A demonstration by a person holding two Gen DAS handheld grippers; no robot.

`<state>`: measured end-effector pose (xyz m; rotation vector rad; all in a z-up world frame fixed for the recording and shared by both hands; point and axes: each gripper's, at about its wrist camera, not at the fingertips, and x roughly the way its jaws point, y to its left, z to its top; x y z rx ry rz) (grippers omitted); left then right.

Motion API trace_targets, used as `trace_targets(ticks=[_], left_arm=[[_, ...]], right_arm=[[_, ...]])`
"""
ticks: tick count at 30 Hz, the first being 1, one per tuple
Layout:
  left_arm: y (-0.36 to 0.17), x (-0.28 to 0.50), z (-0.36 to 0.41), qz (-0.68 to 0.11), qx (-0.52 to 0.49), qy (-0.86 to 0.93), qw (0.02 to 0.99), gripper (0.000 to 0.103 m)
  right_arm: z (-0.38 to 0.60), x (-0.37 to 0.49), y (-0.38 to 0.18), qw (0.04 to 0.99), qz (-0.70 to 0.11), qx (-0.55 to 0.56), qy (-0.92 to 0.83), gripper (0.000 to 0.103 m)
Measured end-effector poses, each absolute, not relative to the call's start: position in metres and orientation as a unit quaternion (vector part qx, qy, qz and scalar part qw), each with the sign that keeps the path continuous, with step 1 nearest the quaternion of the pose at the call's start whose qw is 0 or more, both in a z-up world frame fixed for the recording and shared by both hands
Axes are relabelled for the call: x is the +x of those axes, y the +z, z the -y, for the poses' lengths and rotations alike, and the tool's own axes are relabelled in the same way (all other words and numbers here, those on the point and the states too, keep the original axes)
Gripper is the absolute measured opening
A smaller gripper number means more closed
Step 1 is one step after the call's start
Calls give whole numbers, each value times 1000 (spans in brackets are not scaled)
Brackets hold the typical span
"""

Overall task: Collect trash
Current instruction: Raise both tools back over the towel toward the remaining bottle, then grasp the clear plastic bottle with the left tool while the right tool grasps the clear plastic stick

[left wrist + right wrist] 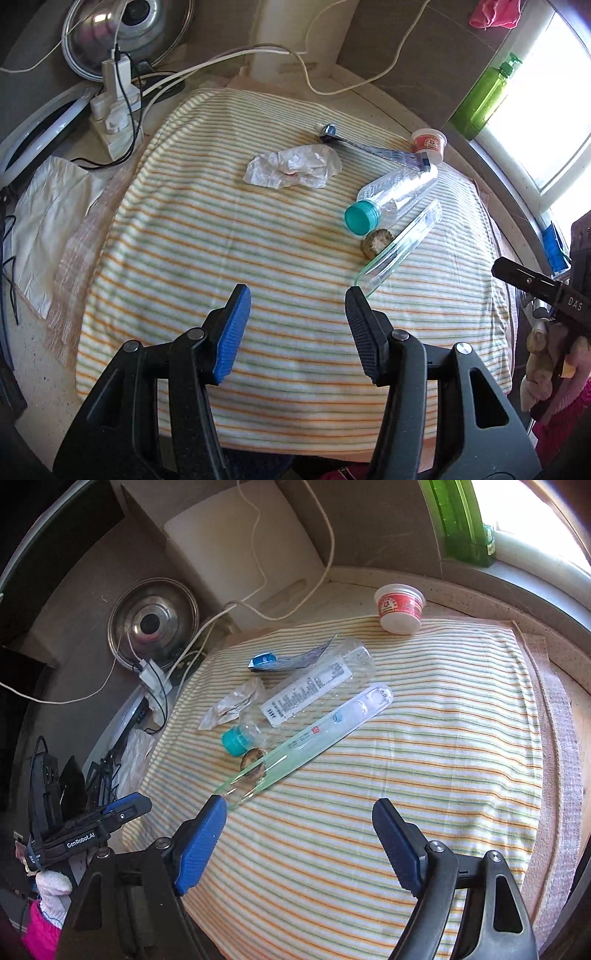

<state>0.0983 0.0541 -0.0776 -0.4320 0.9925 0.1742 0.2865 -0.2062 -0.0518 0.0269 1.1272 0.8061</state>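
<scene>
Trash lies on a striped cloth (pixel 258 258). A crumpled clear wrapper (pixel 295 168) (pixel 232 703), an empty plastic bottle with a teal cap (pixel 395 197) (pixel 295 690), a long clear toothbrush package (pixel 402 243) (pixel 306 742), a small brown round piece (pixel 376 242) (pixel 253 766), a flattened blue tube (pixel 369 146) (pixel 284 659) and a red-and-white cup (pixel 430 144) (pixel 400 607). My left gripper (pixel 297 302) is open and empty, just short of the package's near end. My right gripper (pixel 299 812) is open and empty, its left fingertip (pixel 216 806) beside the package's near end.
A power strip with plugs and white cables (pixel 114 107) lies at the cloth's far left. A metal pot lid (pixel 129 33) (pixel 153 622) leans at the back. A green soap bottle (pixel 484 92) stands by the window. A white cloth (pixel 48 221) lies left.
</scene>
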Motion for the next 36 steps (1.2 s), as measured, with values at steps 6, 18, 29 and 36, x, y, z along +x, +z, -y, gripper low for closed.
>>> trace_targets(ticks=[6, 18, 29, 36], left_arm=[[-78, 131, -43, -482, -185, 69, 853, 54], [-64, 191, -20, -498, -119, 34, 858, 55], [-69, 197, -35, -498, -139, 51, 855, 55], [-72, 193, -51, -494, -158, 64, 852, 55]], right_arm=[[197, 320, -69, 756, -547, 43, 358, 80], [182, 368, -110, 707, -613, 142, 322, 64], [156, 384, -128, 689, -642, 150, 299, 51], [124, 377, -122, 721, -632, 57, 278, 51]])
